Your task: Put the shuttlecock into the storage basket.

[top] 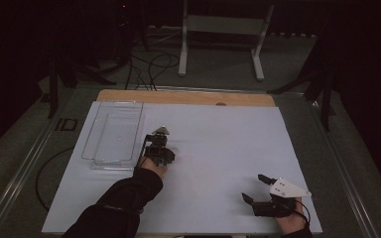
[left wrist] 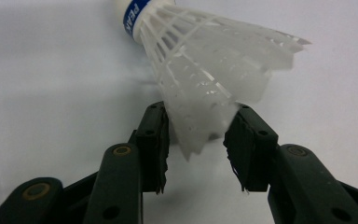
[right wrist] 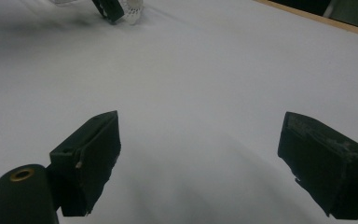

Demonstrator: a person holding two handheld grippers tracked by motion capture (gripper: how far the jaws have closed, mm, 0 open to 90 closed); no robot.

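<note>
A white plastic shuttlecock [left wrist: 205,70] with a blue-banded cork. It lies tilted, its skirt edge between the left tongs' [left wrist: 196,144] jaws, cork pointing away.

Translucent plastic shuttlecock [left wrist: 214,70]; matt black jaws.

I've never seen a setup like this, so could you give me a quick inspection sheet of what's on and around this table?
Surface: white sheet over a wooden board, bare in the middle.
Job's things: white shuttlecock with a blue band, its skirt between the jaws; clear plastic tray at far left.
Clutter: nothing seen.
Grippers: left hand-held gripper closed on the shuttlecock's skirt; right hand-held gripper open, holding nothing, near the front right corner.
Cables: black cables on the floor beyond the table.
Surroundings: white stand behind, dark room.
</note>
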